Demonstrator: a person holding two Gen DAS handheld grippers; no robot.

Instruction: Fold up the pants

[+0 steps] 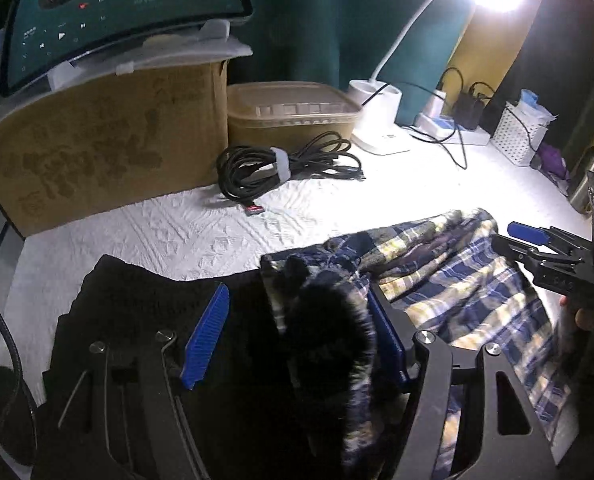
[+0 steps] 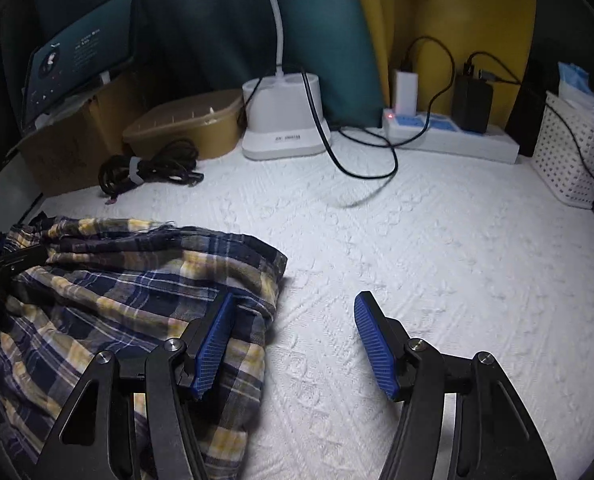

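Two grippers work the plaid pants (image 2: 137, 292). The left gripper (image 1: 297, 340), jaws spread, has a bunched end lying between its fingers; folding looks barely begun. The pants' long axis runs from it rightward to the right gripper (image 2: 293, 344), spread wide over the far edge.

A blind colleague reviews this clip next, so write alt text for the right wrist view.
The right gripper, jaws open, hangs low over a white textured cover, its left pad at the edge of the crumpled plaid pants. Behind stand a white lamp base, a power strip, a coiled black cable and a white basket.
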